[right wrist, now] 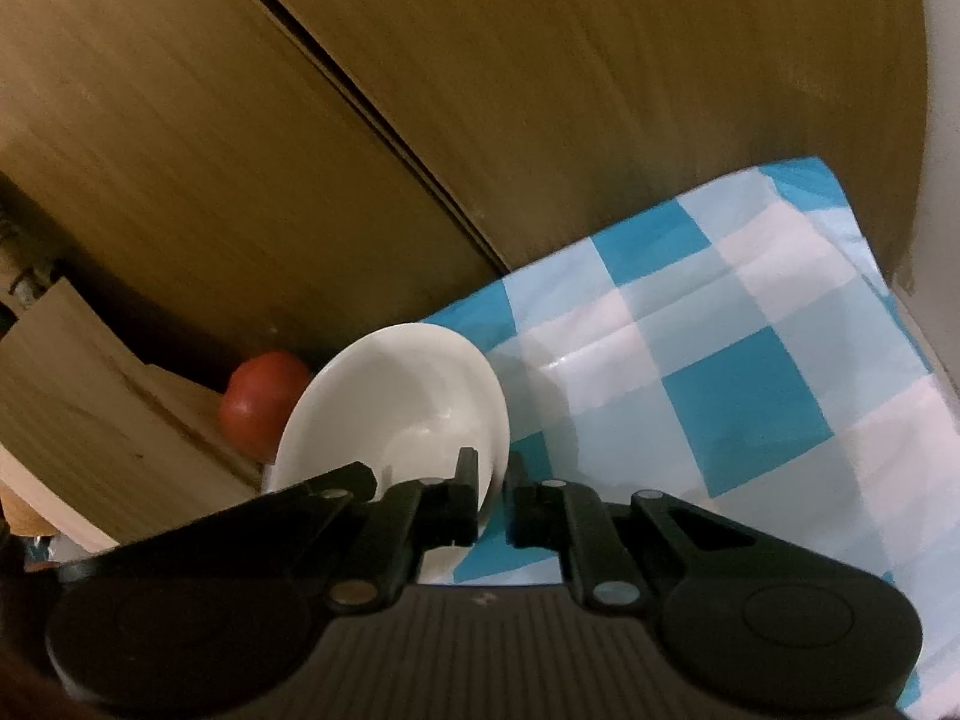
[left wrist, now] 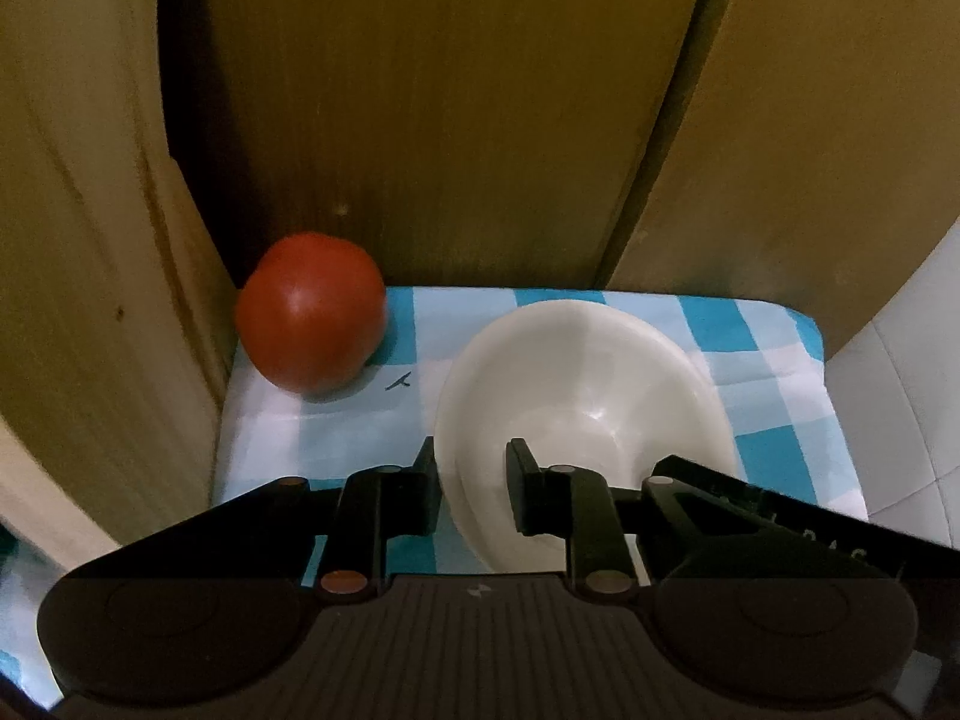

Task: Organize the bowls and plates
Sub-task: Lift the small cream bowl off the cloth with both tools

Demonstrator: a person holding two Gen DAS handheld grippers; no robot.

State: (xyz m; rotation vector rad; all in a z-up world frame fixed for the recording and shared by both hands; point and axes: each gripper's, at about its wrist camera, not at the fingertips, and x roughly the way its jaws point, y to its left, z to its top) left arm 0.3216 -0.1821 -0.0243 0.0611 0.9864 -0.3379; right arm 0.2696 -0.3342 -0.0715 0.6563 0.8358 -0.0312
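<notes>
A white bowl (left wrist: pixel 588 372) rests on a blue and white checked cloth (left wrist: pixel 774 324), in front of wooden cabinet doors. My left gripper (left wrist: pixel 474 462) is shut on the bowl's near-left rim, with one finger outside the wall and the other inside. A second rim line shows just under that edge, so two bowls may be nested. In the right wrist view the white bowl (right wrist: pixel 396 396) sits left of centre, and my right gripper (right wrist: pixel 492 480) is shut on its near-right rim. Neither view clearly shows the other gripper.
A red tomato (left wrist: pixel 309 312) lies on the cloth to the left of the bowl, against the cabinet, and the tomato (right wrist: pixel 258 402) peeks out behind the bowl. Wooden doors (right wrist: pixel 540 90) wall off the back. The checked cloth (right wrist: pixel 720 360) stretches right. White tiles (left wrist: pixel 900 408) lie beyond it.
</notes>
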